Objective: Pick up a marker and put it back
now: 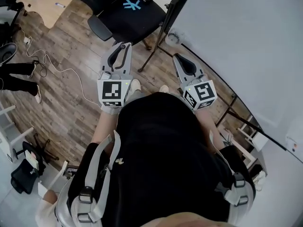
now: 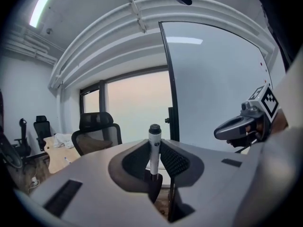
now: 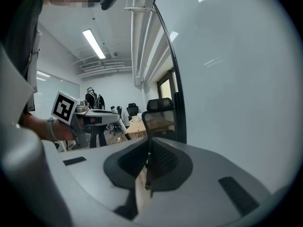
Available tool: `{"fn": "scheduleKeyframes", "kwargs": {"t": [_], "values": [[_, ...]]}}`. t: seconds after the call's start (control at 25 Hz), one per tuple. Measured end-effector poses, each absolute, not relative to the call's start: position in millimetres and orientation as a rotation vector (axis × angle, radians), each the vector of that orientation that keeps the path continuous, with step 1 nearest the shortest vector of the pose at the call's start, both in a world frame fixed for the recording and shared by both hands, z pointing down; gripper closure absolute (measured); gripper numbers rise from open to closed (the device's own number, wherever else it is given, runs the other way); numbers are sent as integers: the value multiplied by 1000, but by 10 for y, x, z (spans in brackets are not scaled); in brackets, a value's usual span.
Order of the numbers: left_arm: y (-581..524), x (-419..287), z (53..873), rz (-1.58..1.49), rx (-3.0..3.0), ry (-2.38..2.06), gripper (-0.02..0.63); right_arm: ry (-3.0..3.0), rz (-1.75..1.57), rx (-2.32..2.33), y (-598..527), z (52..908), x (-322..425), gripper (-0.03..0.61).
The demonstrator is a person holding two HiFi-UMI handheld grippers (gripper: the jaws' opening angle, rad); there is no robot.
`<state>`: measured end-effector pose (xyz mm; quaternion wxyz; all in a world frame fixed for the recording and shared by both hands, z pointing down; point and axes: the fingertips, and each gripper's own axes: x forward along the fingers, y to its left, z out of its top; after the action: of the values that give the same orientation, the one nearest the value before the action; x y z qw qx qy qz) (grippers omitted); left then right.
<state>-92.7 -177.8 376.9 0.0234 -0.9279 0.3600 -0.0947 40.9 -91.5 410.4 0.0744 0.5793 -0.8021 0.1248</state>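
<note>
A white marker with a black cap [image 2: 154,148] stands upright between the jaws of my left gripper [image 2: 155,151], which is shut on it. In the head view the left gripper [image 1: 124,50] is held out in front of the person's body, over the wooden floor. My right gripper [image 1: 182,61] is level with it, closer to the whiteboard [image 1: 246,37]. Its jaws [image 3: 148,151] are closed together with nothing between them. From the right gripper view, the left gripper [image 3: 97,118] shows with the marker [image 3: 122,125] sticking out of it.
The big whiteboard [image 2: 213,89] on a black stand [image 1: 156,46] fills the right side. A black office chair [image 1: 128,11] stands straight ahead, with a wooden desk [image 1: 45,4] at the far left. A white cable [image 1: 54,67] trails over the floor.
</note>
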Motion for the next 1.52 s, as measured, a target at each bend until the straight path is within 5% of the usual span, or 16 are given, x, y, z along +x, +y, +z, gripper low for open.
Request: {"fn": "scheduleKeyframes", "kwargs": {"t": [1.52], "values": [[-1688, -2034, 4057, -324, -2760, 1526, 537, -2591, 350, 1329, -1259, 4241, -591, 552]]}}
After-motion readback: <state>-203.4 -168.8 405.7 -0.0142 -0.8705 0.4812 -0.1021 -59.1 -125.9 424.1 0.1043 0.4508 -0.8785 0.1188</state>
